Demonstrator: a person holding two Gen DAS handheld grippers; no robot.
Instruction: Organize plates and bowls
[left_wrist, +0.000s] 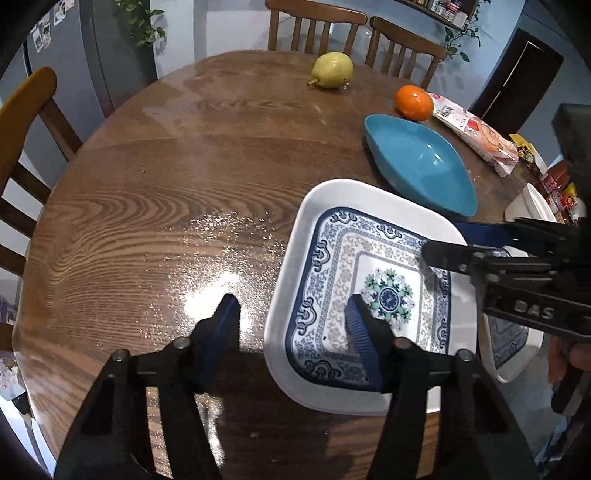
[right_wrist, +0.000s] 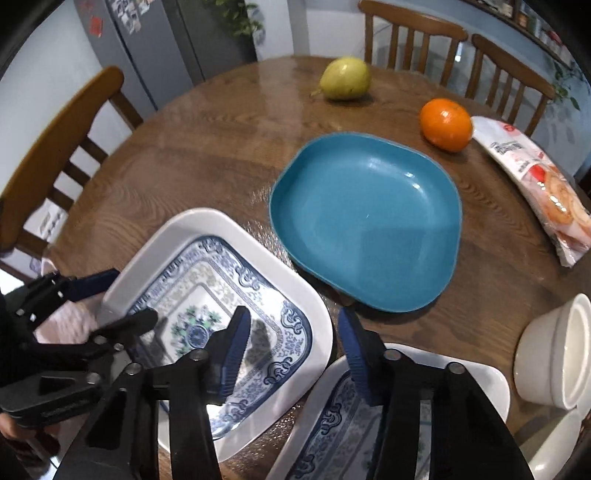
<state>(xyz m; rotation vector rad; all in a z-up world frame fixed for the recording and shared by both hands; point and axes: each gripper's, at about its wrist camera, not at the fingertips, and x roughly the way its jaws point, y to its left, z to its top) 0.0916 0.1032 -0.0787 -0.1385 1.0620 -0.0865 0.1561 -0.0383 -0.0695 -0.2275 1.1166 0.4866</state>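
Both hand-held grippers, left and right, gape empty over the patterned plate; judging by this, stacking it onto its twin at 5 o'clock needs a rim grip.

Open left tongs astride patterned plate

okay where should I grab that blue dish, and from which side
Pinch the raised rim of the blue dish at its near right edge, coming in with the right gripper. The wall there is thin, upturned and unobstructed; the patterned plate crowds its left.
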